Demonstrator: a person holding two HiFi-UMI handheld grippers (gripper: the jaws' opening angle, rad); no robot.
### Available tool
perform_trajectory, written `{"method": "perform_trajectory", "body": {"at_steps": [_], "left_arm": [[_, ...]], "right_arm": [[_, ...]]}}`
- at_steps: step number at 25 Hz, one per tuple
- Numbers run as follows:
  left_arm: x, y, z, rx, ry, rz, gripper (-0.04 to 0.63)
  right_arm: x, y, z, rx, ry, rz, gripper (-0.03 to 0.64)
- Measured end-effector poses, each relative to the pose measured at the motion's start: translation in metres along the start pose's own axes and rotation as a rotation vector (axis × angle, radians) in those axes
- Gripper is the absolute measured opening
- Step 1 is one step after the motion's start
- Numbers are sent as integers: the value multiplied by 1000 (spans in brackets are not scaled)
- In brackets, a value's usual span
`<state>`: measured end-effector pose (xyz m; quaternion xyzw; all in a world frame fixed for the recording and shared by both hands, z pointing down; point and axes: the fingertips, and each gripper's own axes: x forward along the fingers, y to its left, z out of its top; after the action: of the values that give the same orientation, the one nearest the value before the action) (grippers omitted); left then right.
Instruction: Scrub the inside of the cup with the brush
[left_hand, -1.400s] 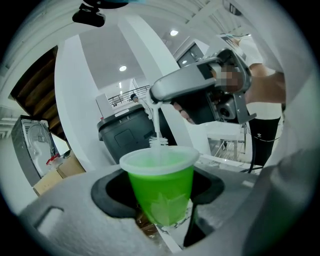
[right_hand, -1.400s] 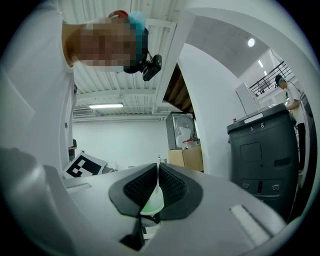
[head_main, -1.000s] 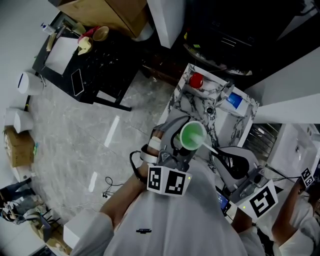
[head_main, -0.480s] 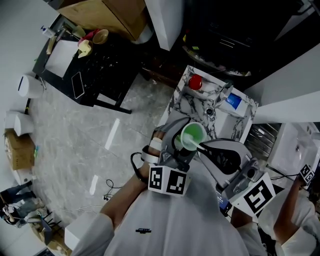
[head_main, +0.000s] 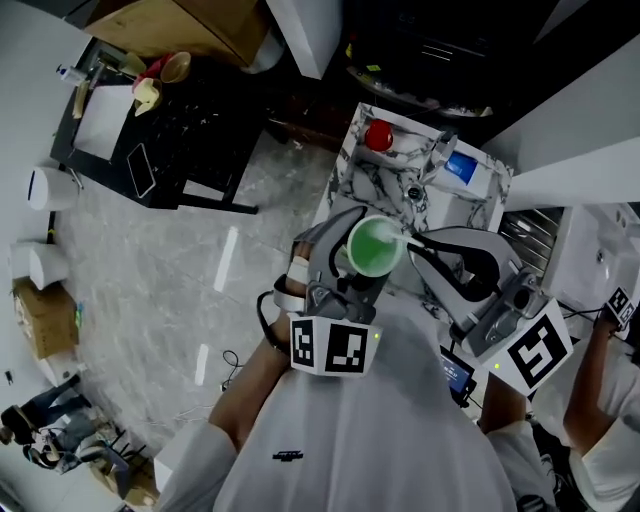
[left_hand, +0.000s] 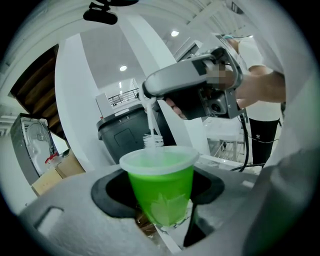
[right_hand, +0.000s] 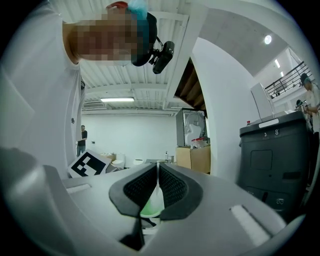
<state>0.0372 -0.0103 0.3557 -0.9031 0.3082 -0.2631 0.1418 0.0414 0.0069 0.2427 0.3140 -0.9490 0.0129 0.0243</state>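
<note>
Your left gripper (head_main: 350, 270) clamps a translucent green cup (left_hand: 160, 177) upright by its lower wall, in the air above the near edge of a marble-patterned table (head_main: 365, 170). Your right gripper (right_hand: 157, 186) is pressed almost together, pinching the thin white handle of the brush (left_hand: 151, 136). The bristles sit at the cup's far rim, and their depth is unclear.

The handle will likely swivel between the pads if you push sideways. A hard push could dent the soft cup or twist it loose.

A red object (head_main: 378, 135) sits near the table's far left corner and a blue-labelled bottle (head_main: 460, 168) towards its right edge. Grey stone floor (head_main: 180, 270) and a black desk (head_main: 190, 140) lie beyond.
</note>
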Motion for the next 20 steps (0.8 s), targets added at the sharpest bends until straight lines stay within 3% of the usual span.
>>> {"method": "perform_trajectory", "body": {"at_steps": [9,14,20], "left_arm": [[2,-7,0,-1,-4,-25,285],[2,-10,0,-1,-3,-32,285],[1,-7,-7,-17,18,-24,285]], "right_arm": [[-7,25,-24,80,51,18,23],[-1,37,-21,121,12,46,23],[3,28,-3,140,-85,2,23]]}}
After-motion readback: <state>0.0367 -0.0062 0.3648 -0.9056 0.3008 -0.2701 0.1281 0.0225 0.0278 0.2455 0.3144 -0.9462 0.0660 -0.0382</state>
